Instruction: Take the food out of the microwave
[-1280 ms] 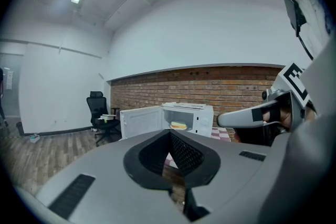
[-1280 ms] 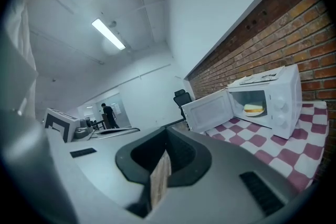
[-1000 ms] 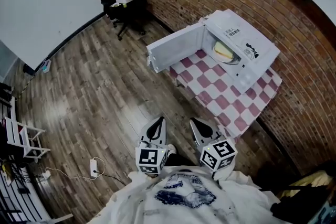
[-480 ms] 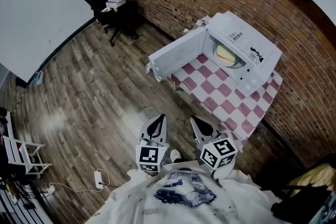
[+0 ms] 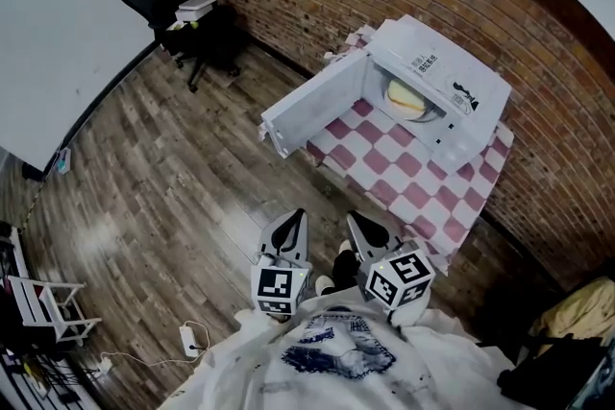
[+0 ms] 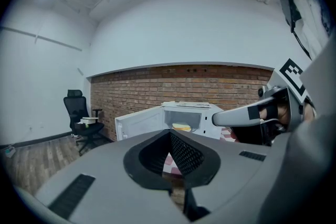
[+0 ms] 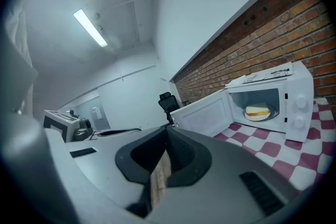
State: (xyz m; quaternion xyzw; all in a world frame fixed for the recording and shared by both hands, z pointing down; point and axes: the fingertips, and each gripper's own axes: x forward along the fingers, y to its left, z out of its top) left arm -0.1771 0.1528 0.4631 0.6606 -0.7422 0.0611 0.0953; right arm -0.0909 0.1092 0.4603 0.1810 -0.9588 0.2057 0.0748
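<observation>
Two grippers, the left gripper (image 5: pixel 295 218) and the right gripper (image 5: pixel 354 219), had their fingers closed on nothing, side by side, apart from the checkered surface (image 5: pixel 415 189). Food (image 5: pixel 405 93) sat on a plate (image 7: pixel 257 118) inside the microwave (image 5: pixel 459 89), whose door (image 5: pixel 312 106) stood open.

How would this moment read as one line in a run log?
microwave door: open | food: inside microwave | left gripper: shut, empty | right gripper: shut, empty

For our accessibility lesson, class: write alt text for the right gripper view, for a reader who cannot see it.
A white microwave stands open on a red-and-white checked cloth, a sandwich on a plate inside. The right gripper, jaws shut and empty, fills the foreground.
</observation>
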